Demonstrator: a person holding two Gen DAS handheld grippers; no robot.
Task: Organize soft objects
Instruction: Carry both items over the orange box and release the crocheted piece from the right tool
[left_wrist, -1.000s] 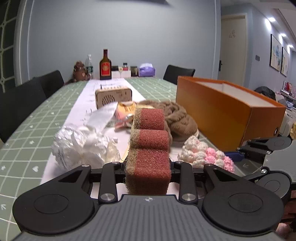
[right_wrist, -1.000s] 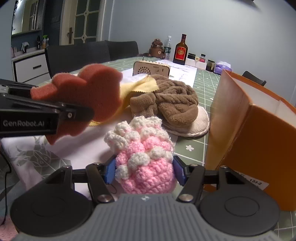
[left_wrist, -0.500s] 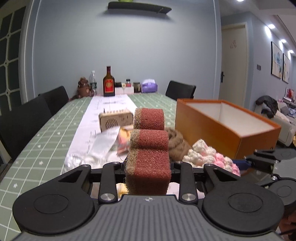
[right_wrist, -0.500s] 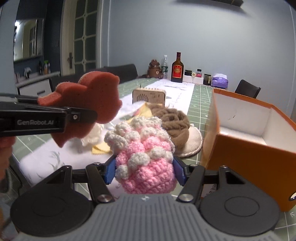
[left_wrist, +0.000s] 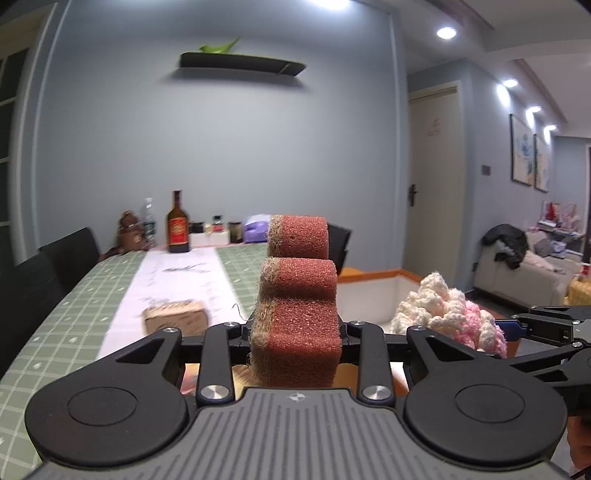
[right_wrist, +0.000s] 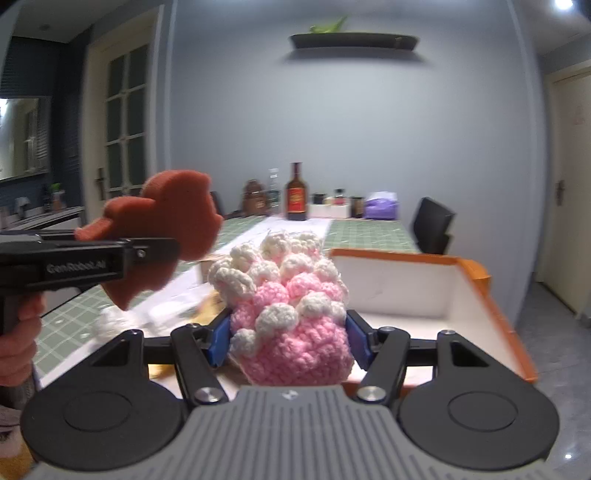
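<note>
Left grip: the left gripper (left_wrist: 295, 334) pinches the red sponge (left_wrist: 297, 306) near its base, fingers pressed into its sides, the lobed body standing up free above them.
Right grip: the right gripper (right_wrist: 288, 338) clamps the pink-and-white crochet piece (right_wrist: 288, 314) between its blue pads (right_wrist: 218, 341), the yarn bulging above them.
Where the things are: both soft objects hang in the air, off the table (left_wrist: 74, 314); the crochet piece sits over the near edge of the orange box (right_wrist: 476, 295), and the sponge is to its left, short of the box's left wall.
Risk, sponge: only the bottom is held, so I judge the tall part may sway or bend on a quick turn and catch the box rim.
Risk, crochet: the yarn compresses easily; a loop could snag on a pad at release and drag the piece back out.
Risk, crowding: the grippers are near each other; aiming both at the box opening at once could knock them together.
Change since a second ago: both grippers have risen and tilted up; the brown knit, white wad and yellow cloth have dropped out of the left view, the wooden speaker (left_wrist: 173, 319) is now low and blurred, and the box's white interior now shows.
Unchanged: both holds look the same as before.
</note>
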